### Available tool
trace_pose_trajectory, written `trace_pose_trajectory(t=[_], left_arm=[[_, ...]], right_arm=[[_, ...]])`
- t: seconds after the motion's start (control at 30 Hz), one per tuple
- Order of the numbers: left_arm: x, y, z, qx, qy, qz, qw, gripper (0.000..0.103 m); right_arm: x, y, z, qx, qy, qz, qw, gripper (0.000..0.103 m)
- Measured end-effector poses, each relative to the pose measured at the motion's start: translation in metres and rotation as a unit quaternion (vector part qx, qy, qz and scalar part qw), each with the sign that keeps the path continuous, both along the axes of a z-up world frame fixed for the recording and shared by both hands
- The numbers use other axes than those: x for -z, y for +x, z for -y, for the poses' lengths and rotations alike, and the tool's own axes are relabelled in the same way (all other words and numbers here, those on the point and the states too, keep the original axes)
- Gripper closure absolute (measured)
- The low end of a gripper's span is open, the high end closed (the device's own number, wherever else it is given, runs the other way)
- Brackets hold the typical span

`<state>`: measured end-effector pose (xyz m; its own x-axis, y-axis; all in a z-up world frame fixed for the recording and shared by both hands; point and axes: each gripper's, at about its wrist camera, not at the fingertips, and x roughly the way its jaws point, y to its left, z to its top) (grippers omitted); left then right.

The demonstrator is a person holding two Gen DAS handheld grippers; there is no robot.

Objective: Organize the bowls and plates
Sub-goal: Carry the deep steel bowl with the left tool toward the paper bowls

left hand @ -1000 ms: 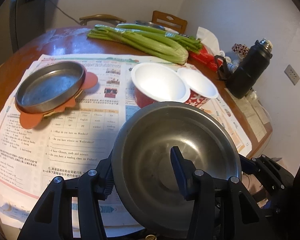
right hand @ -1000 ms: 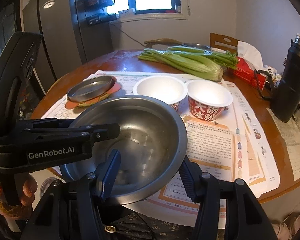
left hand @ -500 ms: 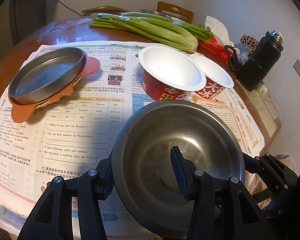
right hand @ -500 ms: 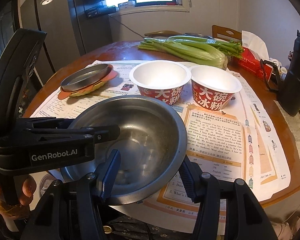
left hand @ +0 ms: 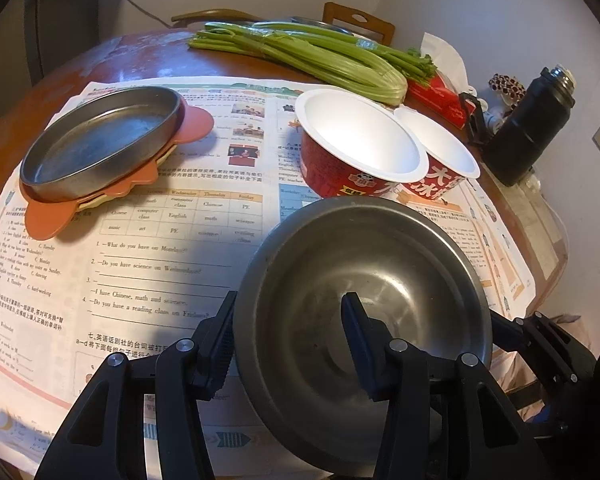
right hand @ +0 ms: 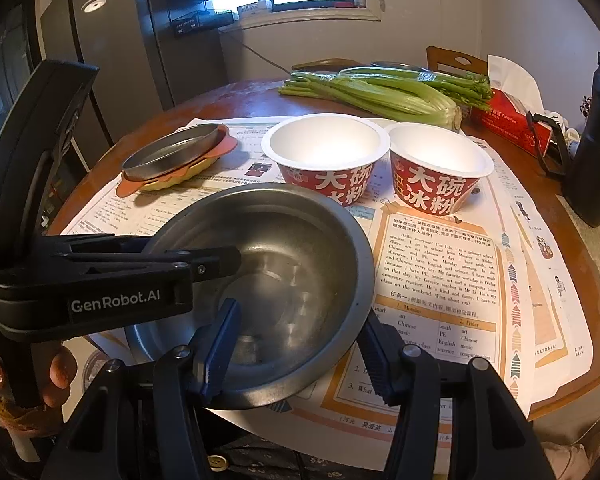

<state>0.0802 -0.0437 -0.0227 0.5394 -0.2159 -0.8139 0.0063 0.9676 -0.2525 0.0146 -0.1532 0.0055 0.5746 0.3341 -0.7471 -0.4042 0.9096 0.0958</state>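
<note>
A steel bowl (left hand: pixel 364 320) (right hand: pixel 276 280) is held over the near edge of the table. My left gripper (left hand: pixel 288 336) is shut on its left rim, one finger inside, one outside. My right gripper (right hand: pixel 300 344) is shut on its right rim the same way. Two red paper bowls (right hand: pixel 328 160) (right hand: pixel 436 172) stand side by side beyond it; both show in the left wrist view (left hand: pixel 356 152) (left hand: pixel 440 164). A flat steel plate (left hand: pixel 100 140) (right hand: pixel 172 152) lies on an orange mat at the left.
Newspaper sheets (left hand: pixel 140 248) cover the round wooden table (right hand: pixel 220 100). Celery (right hand: pixel 380 92) lies at the back. A red tissue box (right hand: pixel 508 120) and a black flask (left hand: pixel 528 132) stand at the right. Chairs stand behind the table.
Both grippers have carried the steel bowl forward and lower over the table, closer to the two red paper bowls. The grips on the rim are unchanged.
</note>
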Motion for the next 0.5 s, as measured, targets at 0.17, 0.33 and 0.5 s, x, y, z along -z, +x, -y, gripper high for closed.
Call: trace_pose_trajectory(t=[0.17, 0.33, 0.5], left_arm=[[-0.004, -0.002, -0.005, -0.005, -0.001, 0.006, 1.0000, 0.051], [-0.009, -0.007, -0.010, -0.010, -0.002, 0.012, 0.9999, 0.050], [-0.017, -0.012, -0.012, -0.013, 0.001, 0.021, 0.9997, 0.050]], right_arm=[[-0.001, 0.000, 0.002, 0.002, 0.005, -0.002, 1.000, 0.046], [-0.003, 0.001, 0.005, 0.008, 0.013, -0.006, 1.000, 0.046], [-0.010, 0.002, 0.013, 0.016, 0.024, -0.003, 1.000, 0.045]])
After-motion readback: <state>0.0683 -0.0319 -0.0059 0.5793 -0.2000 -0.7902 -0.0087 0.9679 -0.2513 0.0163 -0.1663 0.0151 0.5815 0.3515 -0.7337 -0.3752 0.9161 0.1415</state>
